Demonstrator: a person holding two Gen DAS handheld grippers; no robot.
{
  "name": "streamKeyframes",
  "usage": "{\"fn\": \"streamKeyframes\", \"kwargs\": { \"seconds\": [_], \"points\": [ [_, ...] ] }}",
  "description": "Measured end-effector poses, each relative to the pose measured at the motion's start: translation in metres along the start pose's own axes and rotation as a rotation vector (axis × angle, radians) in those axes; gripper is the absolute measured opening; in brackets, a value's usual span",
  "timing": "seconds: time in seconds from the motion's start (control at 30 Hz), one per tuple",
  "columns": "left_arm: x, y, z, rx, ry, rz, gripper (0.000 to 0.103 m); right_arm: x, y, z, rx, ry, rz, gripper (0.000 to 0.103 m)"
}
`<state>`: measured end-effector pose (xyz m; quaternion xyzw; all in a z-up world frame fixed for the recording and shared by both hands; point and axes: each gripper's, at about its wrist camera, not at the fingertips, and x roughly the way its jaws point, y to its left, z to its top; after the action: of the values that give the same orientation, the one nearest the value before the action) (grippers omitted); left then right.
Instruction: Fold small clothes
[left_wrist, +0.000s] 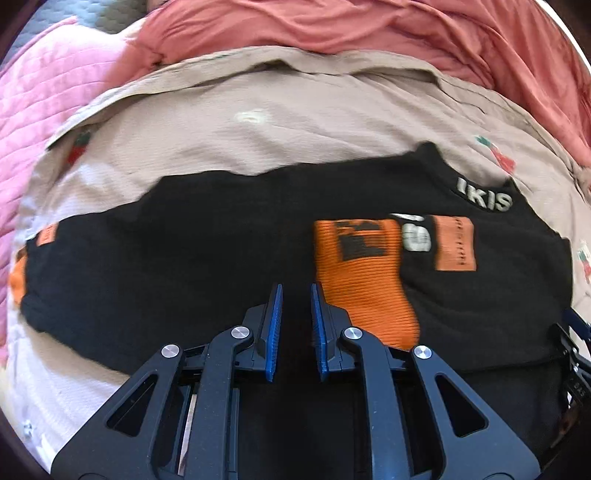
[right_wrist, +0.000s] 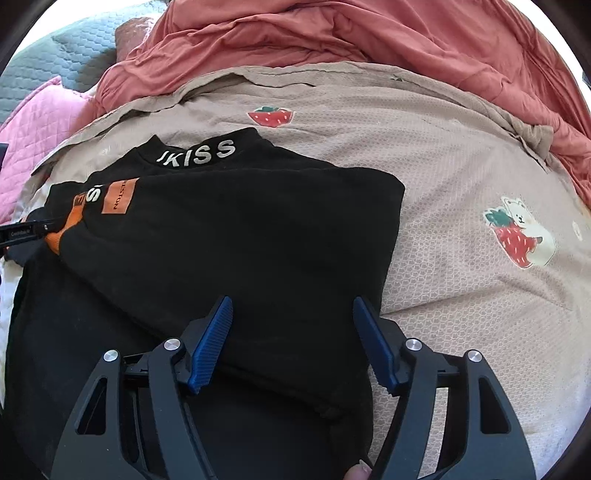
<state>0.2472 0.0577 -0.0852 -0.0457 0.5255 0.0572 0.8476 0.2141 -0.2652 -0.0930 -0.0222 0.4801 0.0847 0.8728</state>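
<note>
Black top (right_wrist: 229, 236), orange cuff (left_wrist: 364, 280)

Top (right_wrist: 229, 229) lies on sheet (right_wrist: 461, 177), w/ quilt (right_wrist: 332, 33) behind.

Location: home bedroom. Indicators: beige sheet (right_wrist: 424, 177) with strawberry prints covers a soft bed; rumpled red duvet (right_wrist: 332, 33), pink quilt (left_wrist: 37, 85) and grey quilt (right_wrist: 66, 59) lie behind.
</note>
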Motion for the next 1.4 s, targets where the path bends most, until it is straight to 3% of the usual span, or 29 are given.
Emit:
{"fn": "streamKeyframes", "kwargs": {
  "seconds": [0.1,0.23,0.4,0.43,0.5,0.6,0.67,0.8,1.1,1.23,1.4],
  "points": [
    [-0.025,0.004,-0.002,-0.035,-0.057,-0.054,0.009,-0.006,0.0,0.003,0.014,-0.003,0.019,0.068],
    [-0.05,-0.031,-0.007,0.071,-0.12,-0.109,0.01,-0.025,0.004,0.009,0.019,-0.066,0.068,0.069],
    [-0.033,-0.072,-0.013,0.198,-0.073,-0.129,0.014,-0.024,0.011,0.008,-0.005,-0.056,0.097,0.074],
    [-0.026,-0.073,-0.014,0.202,-0.056,-0.116,0.019,-0.021,0.011,0.007,-0.009,-0.042,0.094,0.074],
    [-0.005,-0.063,-0.016,0.161,0.005,-0.066,0.026,-0.013,0.01,0.005,-0.009,-0.009,0.078,0.074],
    [0.007,-0.037,-0.019,0.084,0.004,-0.071,0.04,0.002,0.003,-0.001,0.004,0.067,0.057,0.074],
    [0.01,-0.027,-0.022,0.068,-0.003,-0.111,0.041,0.004,0.005,-0.002,-0.011,0.071,0.047,0.074],
    [0.01,-0.03,-0.023,0.087,-0.005,-0.107,0.041,0.005,0.008,-0.004,-0.032,0.068,0.036,0.075],
    [-0.008,-0.031,-0.02,0.07,-0.012,-0.119,0.041,-0.007,0.005,0.003,0.041,0.047,0.111,0.088],
    [-0.022,-0.035,-0.02,0.083,-0.029,-0.118,0.041,-0.016,0.006,0.008,0.051,0.021,0.119,0.088],
    [-0.037,-0.043,-0.023,0.108,-0.042,-0.132,0.059,-0.026,0.011,0.011,0.035,-0.006,0.116,0.098]
  ]
}}
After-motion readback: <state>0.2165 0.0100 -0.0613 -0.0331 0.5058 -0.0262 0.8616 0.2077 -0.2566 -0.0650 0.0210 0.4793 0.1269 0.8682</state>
